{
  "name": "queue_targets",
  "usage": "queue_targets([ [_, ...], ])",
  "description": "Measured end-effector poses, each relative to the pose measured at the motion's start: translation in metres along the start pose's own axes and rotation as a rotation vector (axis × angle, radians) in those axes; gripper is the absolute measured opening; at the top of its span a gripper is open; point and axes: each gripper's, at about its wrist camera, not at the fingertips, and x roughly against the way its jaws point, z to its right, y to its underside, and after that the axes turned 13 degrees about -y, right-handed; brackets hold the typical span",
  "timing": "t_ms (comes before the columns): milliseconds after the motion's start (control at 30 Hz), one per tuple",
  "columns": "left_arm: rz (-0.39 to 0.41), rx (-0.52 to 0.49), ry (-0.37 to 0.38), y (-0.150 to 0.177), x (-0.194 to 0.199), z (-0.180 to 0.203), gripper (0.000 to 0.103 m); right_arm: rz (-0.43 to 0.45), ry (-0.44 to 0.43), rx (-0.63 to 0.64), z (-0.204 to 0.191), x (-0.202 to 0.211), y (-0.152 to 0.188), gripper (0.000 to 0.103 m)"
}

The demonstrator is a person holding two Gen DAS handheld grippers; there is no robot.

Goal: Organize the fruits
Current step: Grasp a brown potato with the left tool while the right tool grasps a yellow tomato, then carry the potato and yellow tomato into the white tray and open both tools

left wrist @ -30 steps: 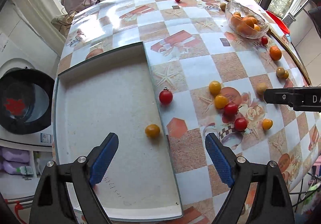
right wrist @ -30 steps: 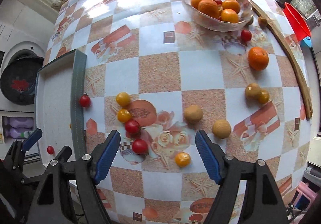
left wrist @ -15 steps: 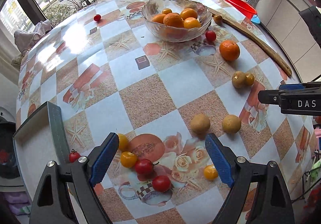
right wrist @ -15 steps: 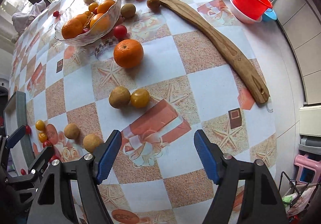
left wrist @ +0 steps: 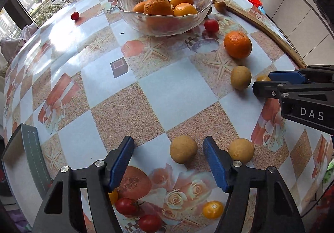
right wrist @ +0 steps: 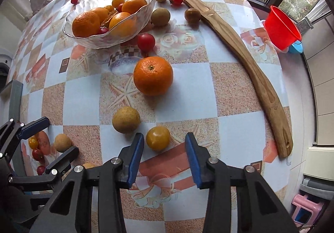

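So both grippers are coming down on 1 fruit each. The right gripper (right wrist: 165, 155) has its jaws closing with the small yellow cherry tomato (right wrist: 158, 138) sitting just ahead between the blue pads, nearer the left pad, not pinched yet as far as I can see. The left gripper (left wrist: 169, 163) is closing too, around a round tan longan-like fruit (left wrist: 183, 152) near its right pad, still loose. Further out from both sits the big loose orange (right wrist: 153, 75), then the clear glass bowl (right wrist: 89, 39) already holding oranges, probably where these 2 are headed.
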Motion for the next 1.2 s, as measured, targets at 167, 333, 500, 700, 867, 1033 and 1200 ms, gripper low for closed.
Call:
queue_targets([
  [167, 0.007, -0.004, 0.013, -0.003, 0.005, 0.004, 0.025, 0.004, -0.031, -0.011, 0.001, 0.001, -0.005, 0.024],
  [333, -0.035, 0.114, 0.118, -0.004, 0.007, -0.017, 0.025, 0.009, -0.074, -0.086, 0.012, 0.011, -0.007, 0.023],
  [500, -0.051, 0.189, 0.148, 0.004, 0.015, -0.035, 0.025, 0.014, -0.105, -0.126, 0.007, 0.024, 0.011, 0.024],
  [700, -0.046, 0.212, 0.143, 0.016, 0.026, -0.051, 0.025, 0.013, -0.131, -0.123, -0.008, 0.035, 0.024, 0.024],
  [867, -0.039, 0.245, 0.134, 0.033, 0.04, -0.07, 0.025, 0.006, -0.147, -0.095, -0.026, 0.041, 0.026, 0.024],
  [1033, -0.029, 0.294, 0.12, 0.051, 0.051, -0.091, 0.025, -0.006, -0.162, -0.049, -0.054, 0.041, 0.025, 0.024],
  [1200, -0.022, 0.353, 0.095, 0.071, 0.059, -0.12, 0.025, -0.02, -0.182, 0.013, -0.091, 0.039, 0.023, 0.024],
])
